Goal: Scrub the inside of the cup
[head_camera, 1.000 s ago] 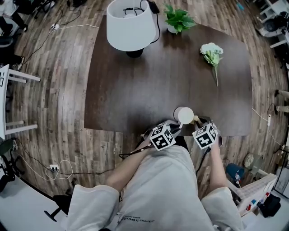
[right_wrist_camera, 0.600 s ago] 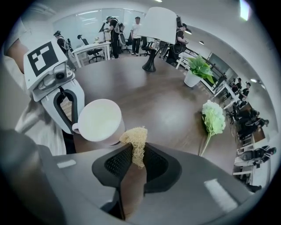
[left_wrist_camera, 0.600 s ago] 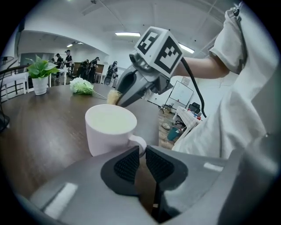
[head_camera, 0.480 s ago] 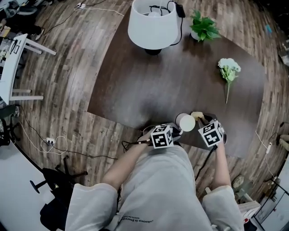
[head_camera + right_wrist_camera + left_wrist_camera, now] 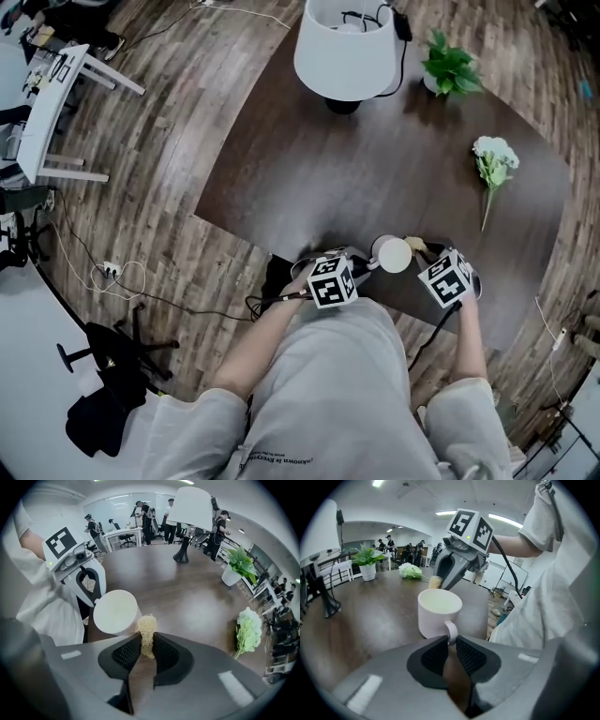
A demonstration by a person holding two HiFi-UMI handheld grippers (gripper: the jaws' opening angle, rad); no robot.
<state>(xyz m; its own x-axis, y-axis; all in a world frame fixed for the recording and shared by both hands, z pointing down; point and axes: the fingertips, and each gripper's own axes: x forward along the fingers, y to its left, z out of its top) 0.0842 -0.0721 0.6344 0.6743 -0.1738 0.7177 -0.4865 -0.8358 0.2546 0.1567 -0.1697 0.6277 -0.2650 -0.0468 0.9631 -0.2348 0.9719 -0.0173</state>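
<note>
- The left gripper [image 5: 450, 641] has its two dark ribbed jaws pinched on the loop handle [image 5: 451, 632] of a plain white ceramic cup [image 5: 439, 612], and holds it upright with its mouth open to the ceiling.
- The right gripper [image 5: 147, 649] has its jaws pressed onto a small pale-yellow fibrous scrubbing pad [image 5: 146, 632]. The frayed top of the pad sticks out past the jaw tips.
- From here the pad is just beside the cup's rim on the right-hand side, outside the mouth and not down inside it. I cannot tell whether the two touch.
- The cup is between the two grippers, at the near edge of a dark brown wooden table [image 5: 375, 159] and close in front of the person. The inside of the cup looks pale and bare.
- Each gripper has a cube with black-and-white square markers, and the two cubes sit on either side of the cup.
- Well beyond the cup, a bunch of white flowers with a green stem [image 5: 493, 161] lies on the table's right side.
- At the far edge are a lamp with a big white shade [image 5: 347, 47] and a green leafy plant in a small white pot [image 5: 451, 66].
- The table stands on a grey-brown plank floor [image 5: 159, 187].
</note>
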